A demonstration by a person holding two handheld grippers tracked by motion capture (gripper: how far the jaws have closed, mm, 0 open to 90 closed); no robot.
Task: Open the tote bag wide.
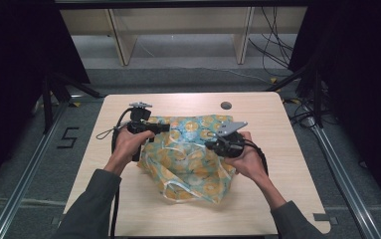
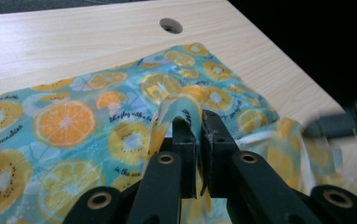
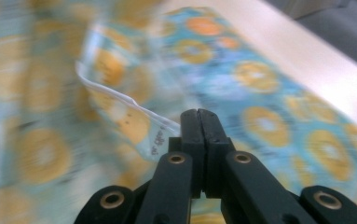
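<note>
**Handling the fruit-print bag: holding two edges at once**

Position of the work. The fruit-print bag [image 1: 188,154], a thin turquoise film printed with orange and kiwi slices, lies crumpled on the middle of the table [image 1: 257,209], between the person's two hands. Its far part lies flat; its near part is rumpled and lifted into loose folds with a white-edged rim.

Left side. The left gripper [image 2: 198,122] sits at the far left corner of the bag. Its jaws are pressed together on a raised fold of film, which loops up and over the tips in the left gripper view. Keep this pinch steady and low. It serves as the anchor; any lift here drags the flat part across the table.

Right side. The right gripper [image 3: 198,116] is at the right of the bag, near its middle. Its jaws are pressed fully together. The white-edged rim runs up to their left face, but the blur does not settle whether film is caught between them. Judge the grip by a light pull before committing: if the rim follows, proceed; if not, reopen and take the rim deeper.

Procedure. Draw the two grippers apart slowly and level, so that the film tightens evenly. Thin film probably slips or tears under a jerk.
</note>
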